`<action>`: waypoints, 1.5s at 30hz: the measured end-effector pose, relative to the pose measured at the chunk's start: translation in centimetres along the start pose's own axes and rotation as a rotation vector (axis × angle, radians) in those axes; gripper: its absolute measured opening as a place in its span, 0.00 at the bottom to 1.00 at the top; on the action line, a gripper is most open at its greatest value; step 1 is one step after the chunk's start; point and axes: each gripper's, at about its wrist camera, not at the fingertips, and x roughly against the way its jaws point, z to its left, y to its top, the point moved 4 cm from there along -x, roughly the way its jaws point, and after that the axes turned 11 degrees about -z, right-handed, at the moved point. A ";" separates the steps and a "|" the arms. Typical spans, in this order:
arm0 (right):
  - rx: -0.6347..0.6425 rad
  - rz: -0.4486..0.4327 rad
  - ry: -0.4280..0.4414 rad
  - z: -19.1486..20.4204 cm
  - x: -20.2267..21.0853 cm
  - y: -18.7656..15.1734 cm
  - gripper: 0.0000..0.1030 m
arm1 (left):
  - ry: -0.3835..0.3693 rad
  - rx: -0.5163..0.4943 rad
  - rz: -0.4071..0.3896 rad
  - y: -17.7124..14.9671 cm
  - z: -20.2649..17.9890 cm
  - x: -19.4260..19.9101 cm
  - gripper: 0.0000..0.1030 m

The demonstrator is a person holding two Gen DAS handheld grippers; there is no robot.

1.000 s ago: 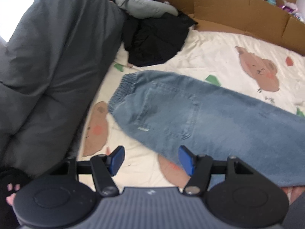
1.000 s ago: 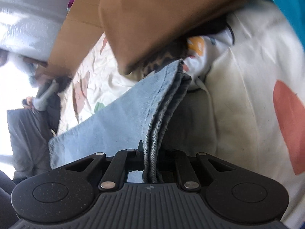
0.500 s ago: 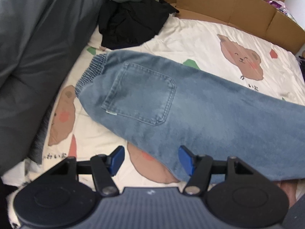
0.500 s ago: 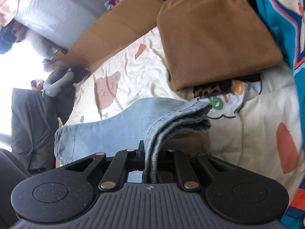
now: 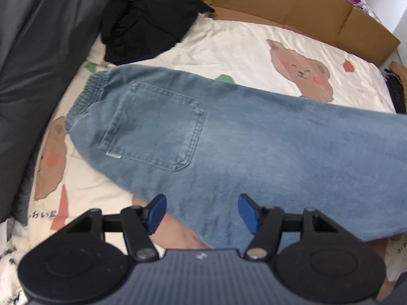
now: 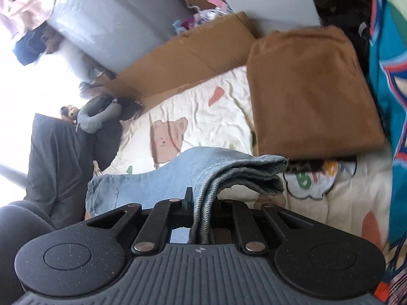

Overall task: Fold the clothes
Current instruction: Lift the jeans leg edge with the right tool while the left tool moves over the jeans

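Light blue jeans (image 5: 241, 137) lie folded lengthwise on the bear-print bedsheet (image 5: 244, 43), waistband at the left, back pocket up, legs running right. My left gripper (image 5: 201, 212) is open and empty, its blue pads (image 5: 155, 212) just above the near edge of the jeans' seat. My right gripper (image 6: 203, 203) is shut on the jeans' leg hems (image 6: 244, 172) and holds them lifted above the sheet; the jeans (image 6: 152, 180) trail away to the waistband at the left.
A dark grey duvet (image 5: 38, 58) lies along the left. A black garment (image 5: 145, 25) is heaped at the far left. Cardboard walls (image 5: 292, 7) line the far edge. A folded brown garment (image 6: 313, 94) and teal clothing (image 6: 391, 101) lie at the right end.
My left gripper has moved over the jeans toward the seat. My right gripper has lifted the leg hems up and away from the brown garment, still shut on them.
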 end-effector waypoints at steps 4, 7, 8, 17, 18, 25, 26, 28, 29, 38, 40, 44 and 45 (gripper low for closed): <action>0.009 -0.016 -0.035 -0.2 1.5 1.8 0.08 | -0.036 -0.042 0.013 0.0 -1.5 -1.2 0.64; 0.012 -0.028 -0.064 -0.5 2.6 3.1 0.08 | -0.068 -0.055 0.017 -0.1 -2.6 -2.1 0.64; 0.012 -0.032 -0.075 -0.6 3.1 3.5 0.08 | -0.079 -0.055 0.017 -0.1 -3.0 -2.4 0.64; 0.053 -0.047 -0.189 -1.0 7.4 6.9 0.08 | -0.181 -0.082 0.060 -1.3 -6.3 -5.7 0.59; 0.056 -0.047 -0.202 -1.0 7.6 7.2 0.08 | -0.200 -0.082 0.066 -1.4 -6.6 -6.1 0.59; 0.084 -0.060 -0.273 0.3 8.4 9.2 0.08 | -0.345 -0.086 0.091 -1.8 -8.4 -7.0 0.59; 0.083 -0.056 -0.280 0.5 8.3 9.4 0.08 | -0.367 -0.089 0.092 -1.8 -8.6 -7.1 0.59; 0.085 -0.050 -0.290 0.9 7.9 9.6 0.08 | -0.411 -0.089 0.090 -1.7 -9.1 -7.1 0.58; 0.089 -0.043 -0.289 1.2 7.6 9.5 0.08 | -0.433 -0.084 0.091 -1.6 -9.5 -7.3 0.58; 0.122 0.001 -0.304 4.1 4.5 9.0 0.08 | -0.605 -0.050 0.133 -1.2 -12.9 -9.4 0.50; 0.124 0.000 -0.311 4.5 4.4 8.8 0.08 | -0.650 -0.057 0.150 -1.5 -13.8 -9.8 0.50; 0.133 -0.002 -0.317 5.7 4.7 8.3 0.08 | -0.738 -0.083 0.184 -2.7 -15.8 -10.0 0.50; 0.136 -0.002 -0.318 6.1 4.8 8.2 0.08 | -0.757 -0.088 0.195 -3.0 -16.3 -10.0 0.50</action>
